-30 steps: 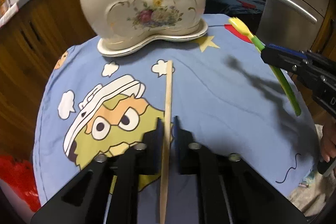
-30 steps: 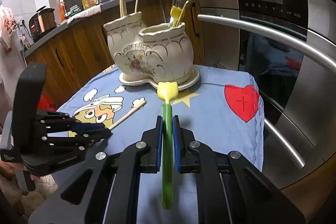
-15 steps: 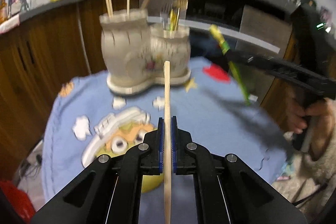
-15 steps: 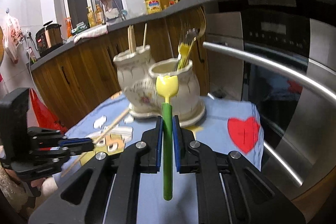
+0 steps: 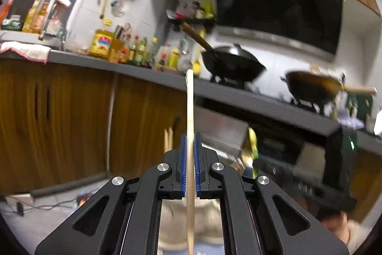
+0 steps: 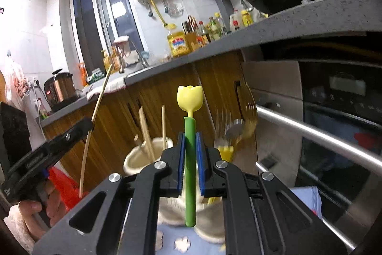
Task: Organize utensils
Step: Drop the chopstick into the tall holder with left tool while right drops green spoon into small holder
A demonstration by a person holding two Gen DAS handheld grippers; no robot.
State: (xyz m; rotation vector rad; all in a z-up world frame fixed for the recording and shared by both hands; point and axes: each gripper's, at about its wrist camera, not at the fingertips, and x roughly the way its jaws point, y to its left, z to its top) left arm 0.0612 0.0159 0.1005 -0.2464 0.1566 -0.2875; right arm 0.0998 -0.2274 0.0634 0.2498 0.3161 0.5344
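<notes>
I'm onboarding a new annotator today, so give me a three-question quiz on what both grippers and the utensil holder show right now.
1. True or false: the left gripper is shut on a wooden chopstick.
2. What does the right gripper hold? A) metal fork B) green-handled utensil with a yellow tulip tip C) nothing
3. Fill in: in the right wrist view, the ceramic holder compartment nearer the left gripper contains wooden ______.

Key: 1 true; 2 B; 3 chopsticks.

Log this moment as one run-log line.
left gripper: shut on chopstick | right gripper: shut on green-handled yellow utensil | both raised above ceramic holder | nothing inserted yet
</notes>
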